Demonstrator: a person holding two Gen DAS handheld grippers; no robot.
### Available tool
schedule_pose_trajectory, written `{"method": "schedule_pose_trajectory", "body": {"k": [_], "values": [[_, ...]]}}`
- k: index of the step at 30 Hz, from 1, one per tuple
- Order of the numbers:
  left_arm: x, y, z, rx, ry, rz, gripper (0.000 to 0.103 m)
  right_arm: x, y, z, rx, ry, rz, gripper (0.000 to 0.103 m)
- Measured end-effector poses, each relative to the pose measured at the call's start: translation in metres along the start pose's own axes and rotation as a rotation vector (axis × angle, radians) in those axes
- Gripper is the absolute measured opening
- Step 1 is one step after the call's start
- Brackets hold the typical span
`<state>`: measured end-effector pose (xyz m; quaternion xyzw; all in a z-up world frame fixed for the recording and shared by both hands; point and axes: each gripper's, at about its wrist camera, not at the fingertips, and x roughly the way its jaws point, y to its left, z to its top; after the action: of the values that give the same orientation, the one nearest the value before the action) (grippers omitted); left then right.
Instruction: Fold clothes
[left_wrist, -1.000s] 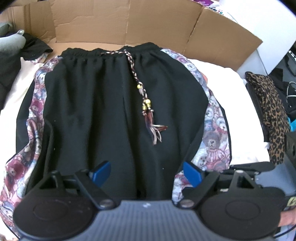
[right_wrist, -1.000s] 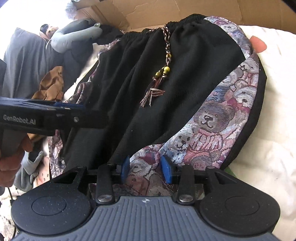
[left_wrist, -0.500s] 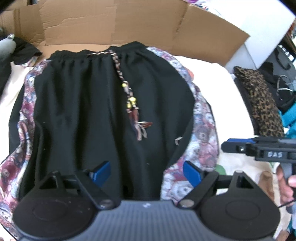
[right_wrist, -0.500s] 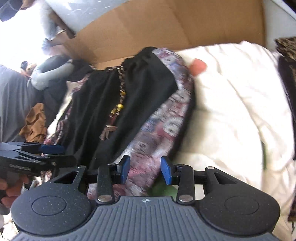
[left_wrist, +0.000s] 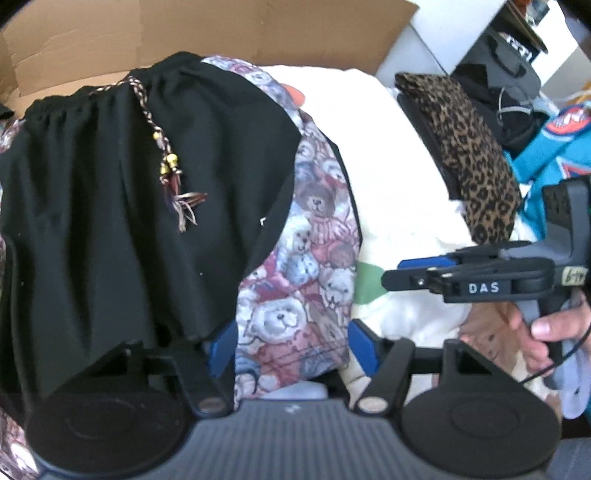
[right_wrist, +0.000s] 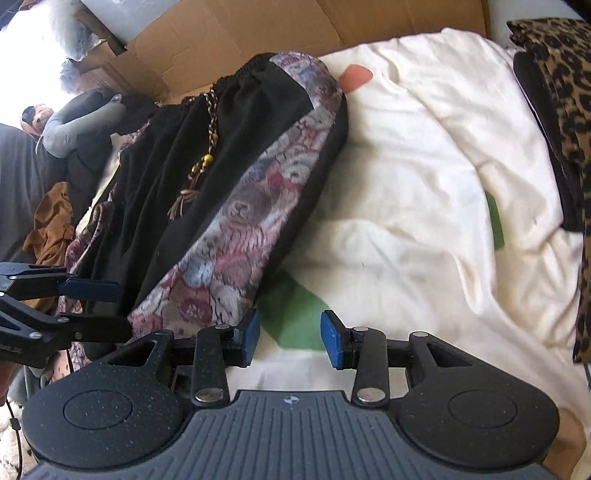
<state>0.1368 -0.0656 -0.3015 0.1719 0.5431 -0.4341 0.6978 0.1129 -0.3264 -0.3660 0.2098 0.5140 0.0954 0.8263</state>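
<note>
Black shorts (left_wrist: 147, 221) with teddy-bear print side panels (left_wrist: 314, 236) lie flat on a white sheet (right_wrist: 424, 184), the waistband far from me. A braided drawstring (left_wrist: 170, 170) with gold beads rests on the black front. My left gripper (left_wrist: 291, 343) is open at the near hem, and the bear-print panel's edge lies between its fingers. My right gripper (right_wrist: 290, 338) is open over the sheet and a green patch, just right of the shorts (right_wrist: 229, 184), with nothing between its fingers. In the left wrist view a hand holds the right gripper (left_wrist: 402, 271) beside the panel.
Brown cardboard (left_wrist: 221, 29) stands behind the shorts. A leopard-print garment (left_wrist: 472, 147) and a teal one (left_wrist: 554, 147) lie at the right. At the left are a grey stuffed item (right_wrist: 81, 118) and a brown cloth (right_wrist: 51, 221).
My left gripper has slid right along the hem, from the black middle to the right bear-print panel. My right gripper has come off that panel and moved right, over the sheet.
</note>
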Motion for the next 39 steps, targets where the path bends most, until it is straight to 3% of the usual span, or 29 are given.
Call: {"method": "schedule_pose_trajectory", "body": {"k": [1,3,5,15,26,39], "values": [[0.003,-0.002,-0.001,0.007,0.004,0.000,0.063,0.000,-0.001,-0.002,0.003,0.004,0.001,0.040],[0.007,-0.005,-0.002,0.023,0.012,0.003,0.048,0.000,-0.001,-0.006,0.004,0.010,0.006,0.040],[0.010,-0.006,-0.003,0.044,0.021,0.014,0.002,0.001,0.001,-0.009,-0.001,0.016,0.009,0.040],[-0.005,0.014,0.010,0.027,-0.060,0.079,0.002,0.005,0.010,-0.011,-0.009,0.018,0.046,0.040],[0.006,0.030,0.006,-0.018,-0.058,0.088,0.002,0.011,0.024,-0.009,0.047,0.027,0.202,0.039],[0.014,0.040,0.002,-0.043,-0.059,0.078,0.003,0.036,0.041,-0.011,0.070,0.065,0.263,0.039]]}}
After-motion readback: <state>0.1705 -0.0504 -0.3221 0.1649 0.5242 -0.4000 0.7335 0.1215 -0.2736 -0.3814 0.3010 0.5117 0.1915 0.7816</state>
